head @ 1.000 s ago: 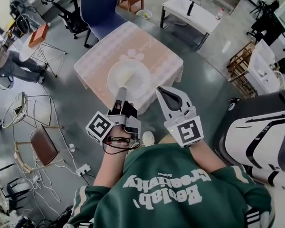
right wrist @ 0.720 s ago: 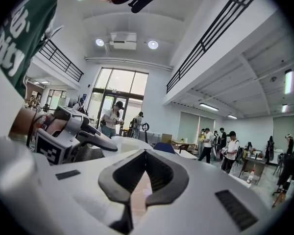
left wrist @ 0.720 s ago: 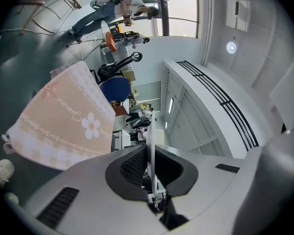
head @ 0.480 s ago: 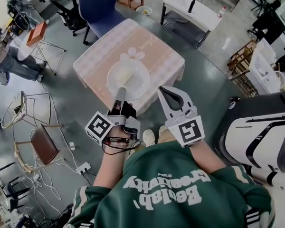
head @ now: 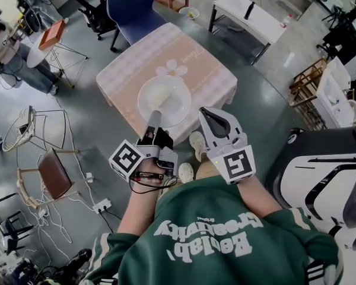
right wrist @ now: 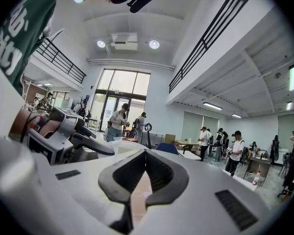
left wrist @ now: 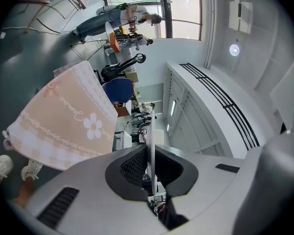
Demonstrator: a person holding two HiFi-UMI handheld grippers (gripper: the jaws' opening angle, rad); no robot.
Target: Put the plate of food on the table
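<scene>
A white plate (head: 166,101) with a pale heap of food (head: 160,92) hangs in front of me, overlapping the near half of the pink-clothed table (head: 184,58) in the head view. My left gripper (head: 153,121) is shut on the plate's near rim. In the left gripper view the plate (left wrist: 150,131) shows edge-on as a thin white line between the left gripper's (left wrist: 150,153) ribbed pads, with the flowered tablecloth (left wrist: 63,116) off to the left, apart from it. My right gripper (head: 209,115) is held beside the plate, shut and empty; the right gripper (right wrist: 145,153) view shows its jaws meeting.
A blue chair (head: 130,8) stands behind the table and a white bench table (head: 249,16) at back right. Wire and wooden chairs (head: 47,177) stand at left, a white-and-black machine (head: 320,183) at right. My shoes (head: 197,144) show below the table edge. People stand around the hall.
I have stepped towards the table: a shoe has come into view and the table sits slightly closer. The plate stays gripped in the left gripper; the right gripper keeps its place beside it.
</scene>
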